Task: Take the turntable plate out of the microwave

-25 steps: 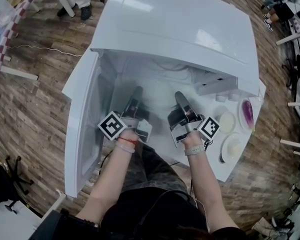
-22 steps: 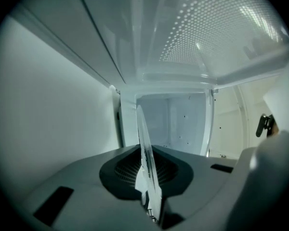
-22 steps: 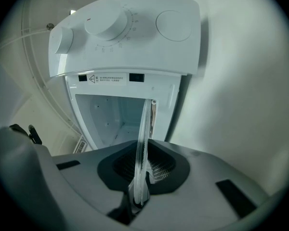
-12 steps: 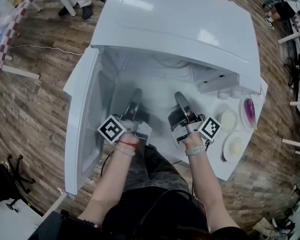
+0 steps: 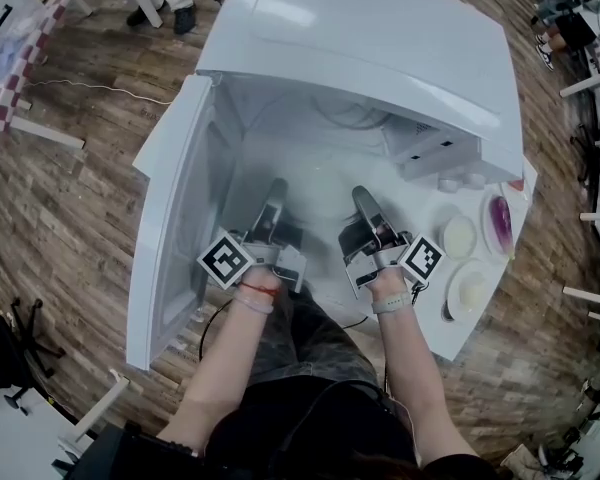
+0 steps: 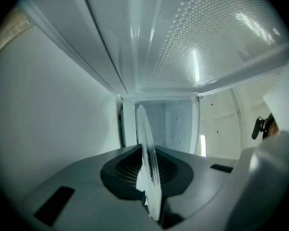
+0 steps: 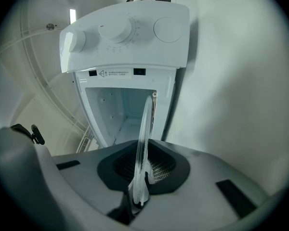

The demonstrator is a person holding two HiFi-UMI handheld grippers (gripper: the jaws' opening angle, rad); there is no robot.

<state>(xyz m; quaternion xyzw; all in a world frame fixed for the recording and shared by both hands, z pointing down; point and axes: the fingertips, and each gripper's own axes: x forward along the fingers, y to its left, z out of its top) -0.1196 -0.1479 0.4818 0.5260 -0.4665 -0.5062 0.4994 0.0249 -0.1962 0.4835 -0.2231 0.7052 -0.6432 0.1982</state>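
the left gripper (image 5: pixel 274 190) and the right gripper (image 5: pixel 364 200) each have their jaws clamped on the rim of the glass turntable plate (image 6: pixel 148 172), which shows edge-on between the jaws in both gripper views. the plate spans the gap between the grippers at the mouth of the white microwave (image 5: pixel 380 58), whose door (image 5: pixel 170 248) is swung wide to the left.

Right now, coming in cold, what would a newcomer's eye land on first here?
The big white microwave fills the middle of the head view, its door swung open to the left. At its mouth, the left gripper and right gripper each have jaws shut on the rim of the clear turntable plate, edge-on in both gripper views.
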